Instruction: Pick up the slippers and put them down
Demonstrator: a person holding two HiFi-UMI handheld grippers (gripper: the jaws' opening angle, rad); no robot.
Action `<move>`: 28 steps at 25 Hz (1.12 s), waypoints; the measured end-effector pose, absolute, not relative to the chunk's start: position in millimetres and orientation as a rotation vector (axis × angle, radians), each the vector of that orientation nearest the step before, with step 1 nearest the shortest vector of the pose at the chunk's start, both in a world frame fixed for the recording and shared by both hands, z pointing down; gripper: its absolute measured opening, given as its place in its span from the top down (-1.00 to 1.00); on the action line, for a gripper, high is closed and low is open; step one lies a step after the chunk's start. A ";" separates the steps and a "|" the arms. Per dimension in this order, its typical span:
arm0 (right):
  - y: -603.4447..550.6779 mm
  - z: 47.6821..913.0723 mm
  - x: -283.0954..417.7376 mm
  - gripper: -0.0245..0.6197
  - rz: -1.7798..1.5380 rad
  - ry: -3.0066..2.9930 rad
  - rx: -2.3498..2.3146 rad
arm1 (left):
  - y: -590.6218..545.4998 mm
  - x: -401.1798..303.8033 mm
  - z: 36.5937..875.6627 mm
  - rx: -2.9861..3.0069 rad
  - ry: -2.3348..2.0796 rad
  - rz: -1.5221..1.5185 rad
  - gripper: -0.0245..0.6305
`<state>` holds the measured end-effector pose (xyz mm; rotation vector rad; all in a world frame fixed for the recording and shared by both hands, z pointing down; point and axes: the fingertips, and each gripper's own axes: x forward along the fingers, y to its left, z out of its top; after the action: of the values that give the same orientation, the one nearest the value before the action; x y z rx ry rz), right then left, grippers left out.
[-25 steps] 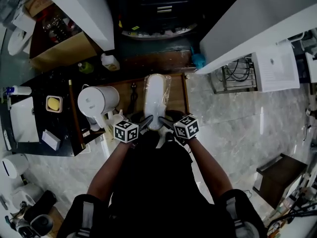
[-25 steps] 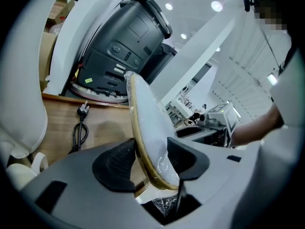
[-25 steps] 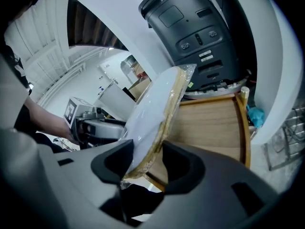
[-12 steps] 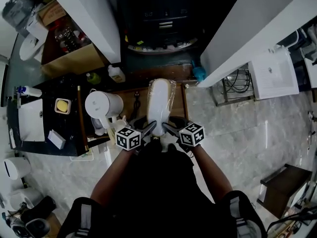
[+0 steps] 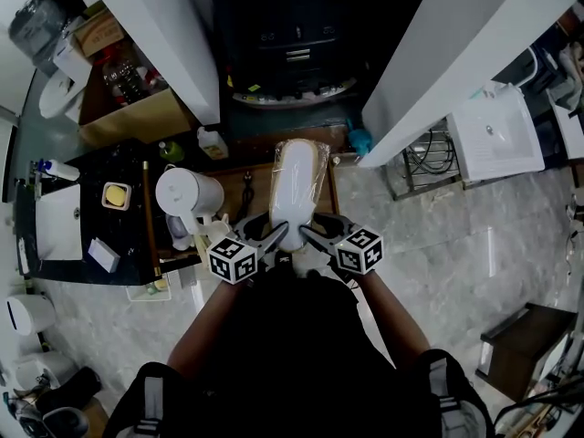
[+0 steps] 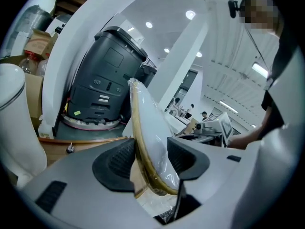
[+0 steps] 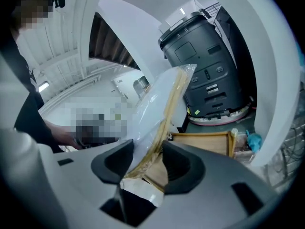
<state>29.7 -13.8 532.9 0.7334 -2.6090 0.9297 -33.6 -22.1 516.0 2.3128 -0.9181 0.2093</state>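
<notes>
- Slippers (image 5: 297,185): white pair, stacked, wrapped in clear plastic, held up over the wooden tray (image 5: 260,173), long axis pointing away from the person.
- Left tool (image 5: 266,238) clamped on the near end of the slippers from the left. In the left gripper view its pads squeeze the tan sole edge (image 6: 147,142).
- Right tool (image 5: 315,236) clamped on the same near end from the right. In the right gripper view the jaws pinch the wrapped sole edge (image 7: 159,109), with the tray (image 7: 205,144) below.
- White kettle (image 5: 187,194) stands just left of the slippers.
- Dark grey machine (image 5: 292,35) sits beyond the tray, between two white pillars.
</notes>
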 end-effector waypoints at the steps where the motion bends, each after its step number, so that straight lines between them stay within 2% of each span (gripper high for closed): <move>1: -12.3 529.2 30.6 0.31 0.933 -2.609 0.730 | -20.8 -32.3 511.4 2.322 -0.921 0.207 0.27; 10: -8.2 491.5 35.3 0.31 0.893 -2.679 0.736 | -15.9 -29.2 474.7 2.359 -0.945 0.107 0.27; 28: -7.2 478.7 33.0 0.32 0.841 -2.720 0.745 | -15.3 -33.5 470.1 2.350 -0.963 0.057 0.27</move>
<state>33.0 -7.2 478.7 0.7450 -2.7205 0.8412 -33.5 -15.3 470.1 2.3498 -0.9634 0.0569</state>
